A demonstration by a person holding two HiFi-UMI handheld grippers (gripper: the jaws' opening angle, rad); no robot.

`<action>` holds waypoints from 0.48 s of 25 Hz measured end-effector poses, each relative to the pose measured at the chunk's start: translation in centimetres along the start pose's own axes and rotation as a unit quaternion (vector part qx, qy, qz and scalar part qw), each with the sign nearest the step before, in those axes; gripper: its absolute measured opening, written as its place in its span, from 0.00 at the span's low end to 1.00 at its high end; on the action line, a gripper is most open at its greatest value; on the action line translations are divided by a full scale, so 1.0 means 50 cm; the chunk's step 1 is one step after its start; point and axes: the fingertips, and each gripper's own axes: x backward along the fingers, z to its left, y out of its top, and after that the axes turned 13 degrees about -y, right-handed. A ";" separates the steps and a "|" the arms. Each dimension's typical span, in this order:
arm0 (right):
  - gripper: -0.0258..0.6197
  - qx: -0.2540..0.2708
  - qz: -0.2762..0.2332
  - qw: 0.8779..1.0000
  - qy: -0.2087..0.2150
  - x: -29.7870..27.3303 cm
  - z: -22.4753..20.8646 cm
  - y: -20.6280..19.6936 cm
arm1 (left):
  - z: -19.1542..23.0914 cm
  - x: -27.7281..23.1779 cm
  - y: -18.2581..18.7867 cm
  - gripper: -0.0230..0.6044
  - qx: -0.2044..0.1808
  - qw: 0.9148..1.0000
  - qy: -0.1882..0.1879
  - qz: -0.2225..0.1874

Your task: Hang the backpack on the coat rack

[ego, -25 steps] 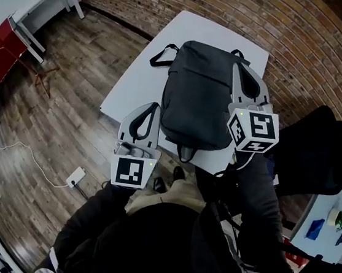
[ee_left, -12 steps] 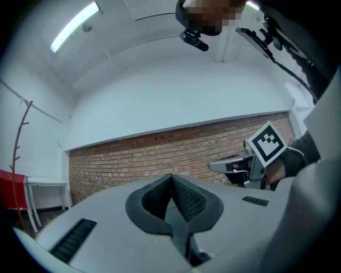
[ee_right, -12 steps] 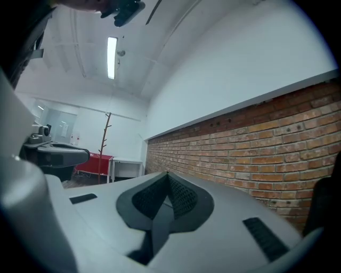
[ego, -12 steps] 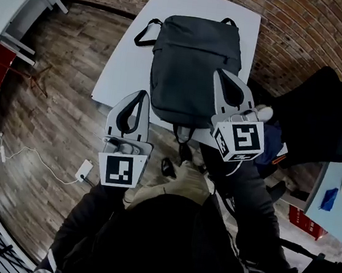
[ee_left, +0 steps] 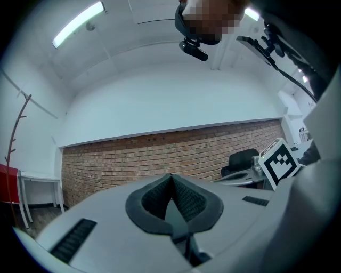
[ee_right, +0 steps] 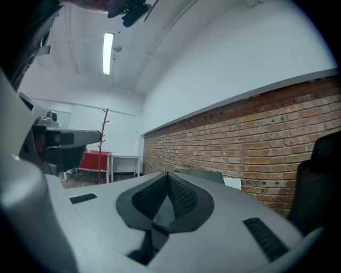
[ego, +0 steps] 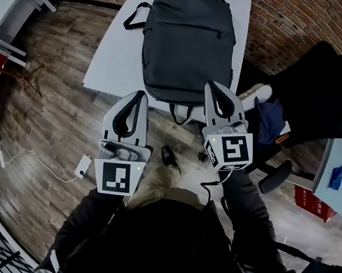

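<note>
Far left in the left gripper view stands the coat rack – a thin, branching pole against the white wall, beside a small white desk. From overhead, a white plug block and its cable lie on the wooden floor.

Next comes the left gripper, held off the near left corner of the table. Its fingers are pressed together with nothing between them.

The backpack lies flat on the white table, well apart from the rack. It is dark grey, one strap curls off its far left corner and a small loop hangs over the near edge, between the two grippers.

The right gripper sits at the bag's near right corner (whether it touches the fabric, I cannot tell). Its fingers are pressed together too – empty. Its own view looks past them along the brick wall, with the coat rack far off at the left beside a red cabinet.

Right of all this stands a black office chair.
</note>
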 end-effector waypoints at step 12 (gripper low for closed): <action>0.20 0.011 0.092 0.994 -0.059 0.102 0.089 -0.304 | -0.072 0.158 -0.145 0.05 -0.002 0.999 -0.024 0.036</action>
